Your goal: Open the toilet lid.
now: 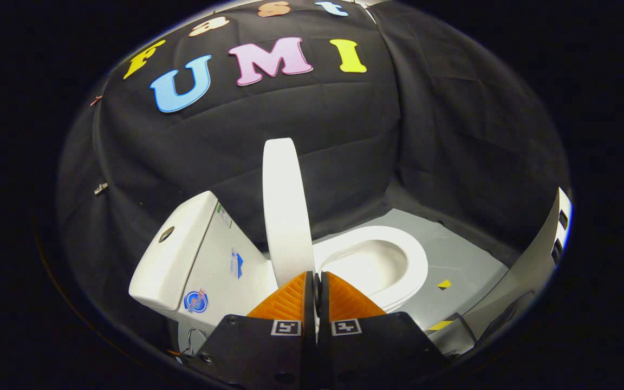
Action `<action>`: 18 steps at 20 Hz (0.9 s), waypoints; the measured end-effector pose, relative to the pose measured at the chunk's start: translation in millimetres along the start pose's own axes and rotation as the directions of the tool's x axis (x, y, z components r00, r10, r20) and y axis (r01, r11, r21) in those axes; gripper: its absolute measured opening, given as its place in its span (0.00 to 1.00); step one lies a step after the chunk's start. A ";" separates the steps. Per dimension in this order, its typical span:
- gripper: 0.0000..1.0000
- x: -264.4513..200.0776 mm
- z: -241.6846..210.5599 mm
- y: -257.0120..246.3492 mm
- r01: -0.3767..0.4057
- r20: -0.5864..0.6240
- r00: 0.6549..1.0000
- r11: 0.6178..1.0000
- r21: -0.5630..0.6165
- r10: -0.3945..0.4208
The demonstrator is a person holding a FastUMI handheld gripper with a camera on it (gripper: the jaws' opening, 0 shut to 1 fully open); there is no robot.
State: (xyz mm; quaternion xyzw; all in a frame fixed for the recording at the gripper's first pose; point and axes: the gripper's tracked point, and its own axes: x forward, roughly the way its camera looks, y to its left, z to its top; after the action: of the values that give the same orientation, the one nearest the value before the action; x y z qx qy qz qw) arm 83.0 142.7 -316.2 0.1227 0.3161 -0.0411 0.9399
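Standing upright, the toilet lid [286, 211] is raised on edge just ahead of the gripper [317, 281], at 12 o'clock from its tips. The orange fingers [290, 300] are clenched together with only a thin slit between them; whether they touch the lid's lower edge cannot be told. The cistern [179, 254] sits at 10 o'clock of the fingers. The open seat and bowl [377, 262] lie at 2 o'clock, on a grey floor [463, 260] bearing yellow markers [444, 284].
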 end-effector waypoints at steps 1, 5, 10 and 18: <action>0.06 -1.2 -1.7 11.1 0.001 0.013 1.000 1.000 -0.028 -0.001; 0.06 -5.5 -6.8 50.5 0.024 0.069 0.997 0.991 -0.131 -0.015; 0.06 -11.4 -23.0 104.4 0.003 0.108 0.994 0.969 -0.246 0.025; 0.07 -13.6 -41.8 132.9 0.059 0.172 0.985 0.939 -0.338 0.000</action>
State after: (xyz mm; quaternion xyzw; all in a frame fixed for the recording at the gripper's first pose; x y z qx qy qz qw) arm 68.3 281.9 -313.0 -0.0512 0.2393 -0.0101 0.9695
